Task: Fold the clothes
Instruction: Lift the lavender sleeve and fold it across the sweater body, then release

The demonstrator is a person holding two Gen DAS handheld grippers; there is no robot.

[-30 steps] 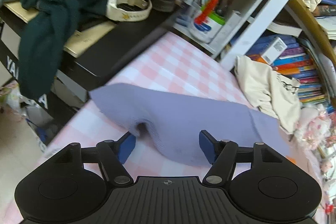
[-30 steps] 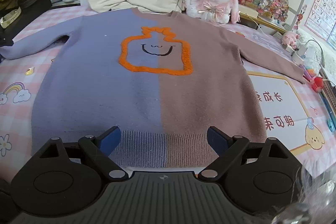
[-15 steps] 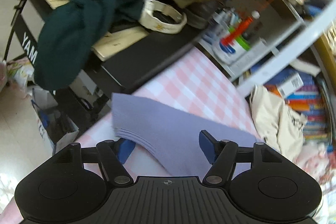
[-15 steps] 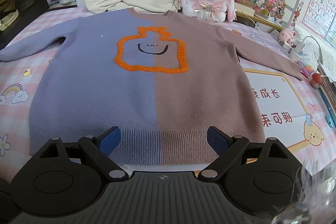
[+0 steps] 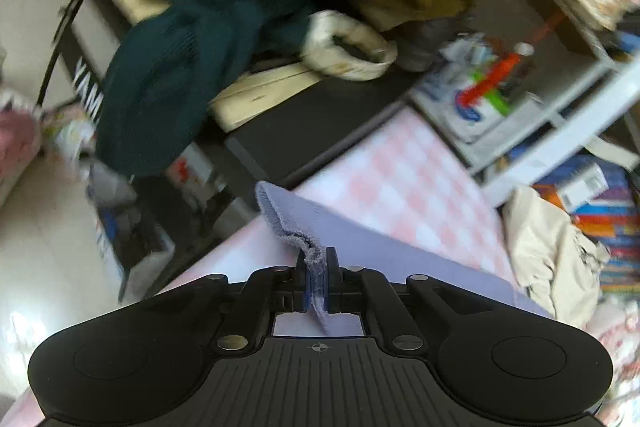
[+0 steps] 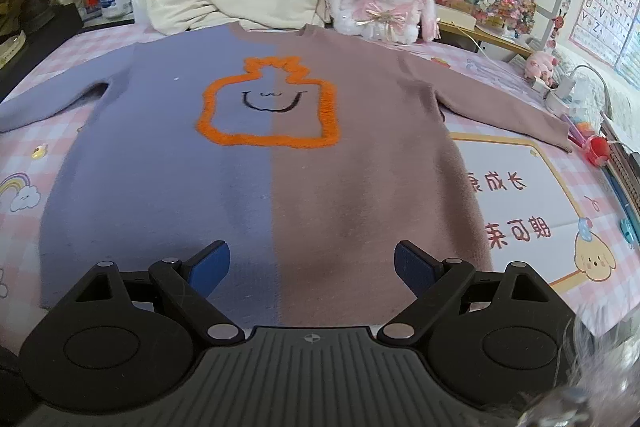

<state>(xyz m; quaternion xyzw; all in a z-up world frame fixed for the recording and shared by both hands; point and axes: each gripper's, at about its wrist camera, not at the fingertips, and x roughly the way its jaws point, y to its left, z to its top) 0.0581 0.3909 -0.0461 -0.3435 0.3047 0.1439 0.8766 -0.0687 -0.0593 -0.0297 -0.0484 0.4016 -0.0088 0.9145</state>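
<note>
Right wrist: sweater (image 6: 256, 187) lies flat, neck away; right jaws spread, left jaws pinching its cuff (image 5: 296, 227).

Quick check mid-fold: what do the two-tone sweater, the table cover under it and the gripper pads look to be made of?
Sweater: soft fuzzy knit, likely wool or acrylic; matte nap, ribbed cuff pinched in the left gripper.
Table cover: smooth printed sheet, probably vinyl or coated cloth; lies flat, faint sheen.
Pads of the right gripper: blue, matte, rubbery-looking; exact material unclear.
</note>
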